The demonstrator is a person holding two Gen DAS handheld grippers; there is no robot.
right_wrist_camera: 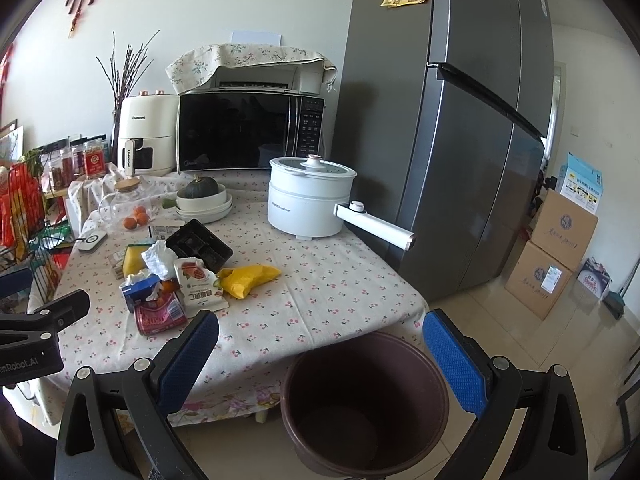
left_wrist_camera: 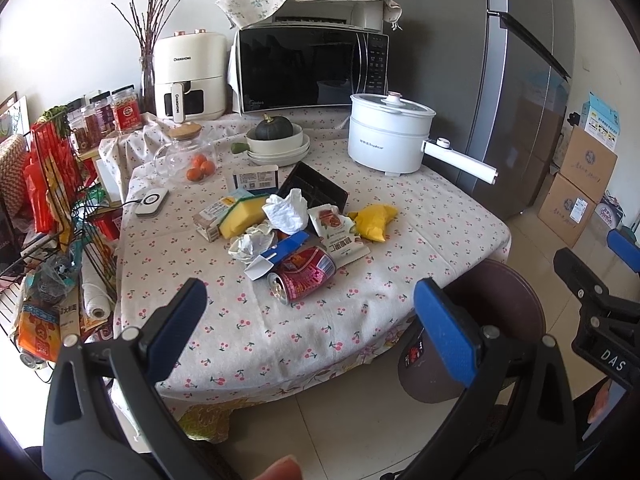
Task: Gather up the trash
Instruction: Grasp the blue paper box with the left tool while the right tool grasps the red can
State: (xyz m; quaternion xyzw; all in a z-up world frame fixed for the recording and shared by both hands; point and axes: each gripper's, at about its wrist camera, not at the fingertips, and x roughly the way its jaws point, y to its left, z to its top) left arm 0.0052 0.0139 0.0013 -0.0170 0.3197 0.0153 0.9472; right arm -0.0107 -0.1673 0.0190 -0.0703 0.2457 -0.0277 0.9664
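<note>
Your left gripper (left_wrist_camera: 310,320) hangs wide open and empty off the tabletop's (left_wrist_camera: 360,312) near edge; your right gripper (right_wrist_camera: 320,354) is equally spread, holding nothing, above the brown bin (right_wrist_camera: 364,404) on the floor at the near right corner. The trash pile sits mid-tabletop: a red can (left_wrist_camera: 304,276) on its side, long axis running toward the near edge with its open top facing you, a blue carton (left_wrist_camera: 280,256) leaning on it, crumpled tissue (left_wrist_camera: 286,210), a yellow wrapper (left_wrist_camera: 376,220) (right of the pile). Behind stand the black tray (left_wrist_camera: 316,190) and white pot (left_wrist_camera: 388,132). The near strip of cloth is bare.
</note>
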